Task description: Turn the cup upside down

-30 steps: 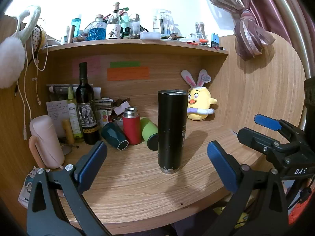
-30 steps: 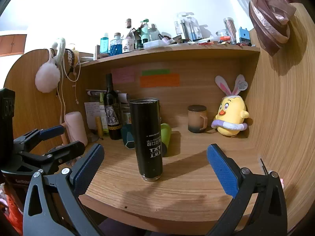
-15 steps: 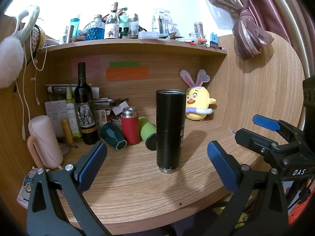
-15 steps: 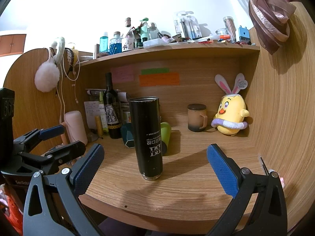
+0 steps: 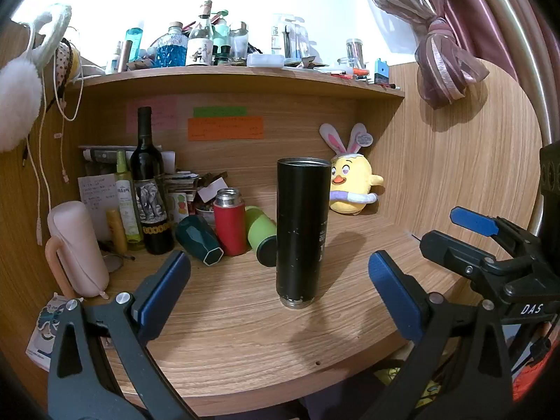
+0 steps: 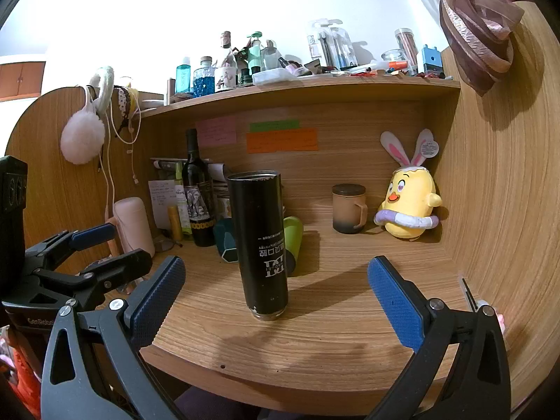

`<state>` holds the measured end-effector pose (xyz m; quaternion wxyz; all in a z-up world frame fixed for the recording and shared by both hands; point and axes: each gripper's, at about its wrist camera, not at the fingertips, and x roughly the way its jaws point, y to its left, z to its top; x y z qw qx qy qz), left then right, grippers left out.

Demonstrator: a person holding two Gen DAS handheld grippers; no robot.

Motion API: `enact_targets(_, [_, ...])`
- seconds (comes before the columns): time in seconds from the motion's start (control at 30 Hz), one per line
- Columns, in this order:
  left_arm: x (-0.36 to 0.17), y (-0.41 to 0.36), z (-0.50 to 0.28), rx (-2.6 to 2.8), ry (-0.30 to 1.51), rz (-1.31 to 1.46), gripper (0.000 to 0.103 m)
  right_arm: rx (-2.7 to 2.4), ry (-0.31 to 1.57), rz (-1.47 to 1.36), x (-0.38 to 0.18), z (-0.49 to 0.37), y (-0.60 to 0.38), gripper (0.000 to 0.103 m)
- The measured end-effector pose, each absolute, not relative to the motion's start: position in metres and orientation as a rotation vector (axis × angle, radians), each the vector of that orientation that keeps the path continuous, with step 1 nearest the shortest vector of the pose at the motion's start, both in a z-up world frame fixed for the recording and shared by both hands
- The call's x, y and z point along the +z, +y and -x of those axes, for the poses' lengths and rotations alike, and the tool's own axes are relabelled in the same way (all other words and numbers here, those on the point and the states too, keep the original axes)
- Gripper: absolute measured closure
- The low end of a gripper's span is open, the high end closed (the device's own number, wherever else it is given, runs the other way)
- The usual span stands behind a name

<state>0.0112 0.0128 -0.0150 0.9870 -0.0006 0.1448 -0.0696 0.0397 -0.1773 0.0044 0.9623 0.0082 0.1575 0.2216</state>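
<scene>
A tall black cylindrical cup stands upside down on the wooden desk, threaded mouth on the wood, its white lettering inverted in the right wrist view. My left gripper is open and empty, its blue pads either side of the cup and nearer the desk's front edge. My right gripper is also open and empty, back from the cup. Each gripper shows at the edge of the other's view.
Behind the cup lie a dark green cup, a red flask and a light green cup. A wine bottle, a pink case, a brown mug and a yellow plush chick stand further back.
Both views have drifted slightly; the cup stands still in the same place. Both grippers stay open and empty.
</scene>
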Motion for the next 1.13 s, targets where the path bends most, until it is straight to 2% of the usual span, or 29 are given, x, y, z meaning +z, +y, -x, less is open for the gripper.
enact_targets(1.13, [-0.019,0.0127,-0.0164,-0.168,0.328,0.033,0.0,0.451,0.322,-0.014,0.0011,-0.0379,-0.1723,0.0])
